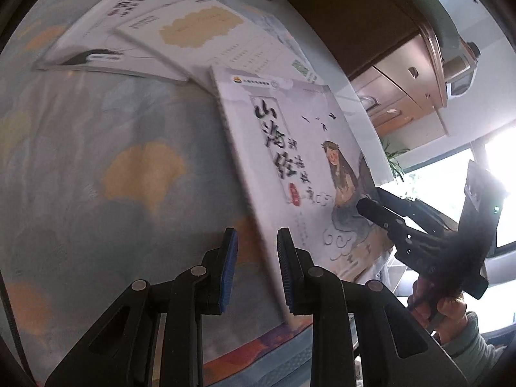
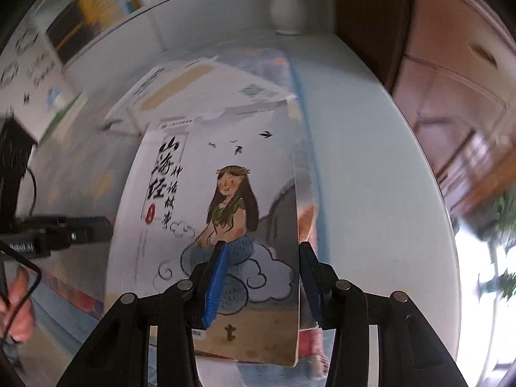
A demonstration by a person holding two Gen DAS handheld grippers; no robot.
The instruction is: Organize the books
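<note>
Your nearest book (image 1: 300, 167), white cover with black brush title, small birds and a long-haired girl on a blue cloud, sits tilted, right edge raised off the table, spine edge low on the left. Behind it, further away, you have two more white books lying flat and overlapping: one with a tan cloud-shaped patch (image 1: 206, 32), one further left with black calligraphy (image 1: 106, 32). Blur hides whether the near book touches them.
</note>
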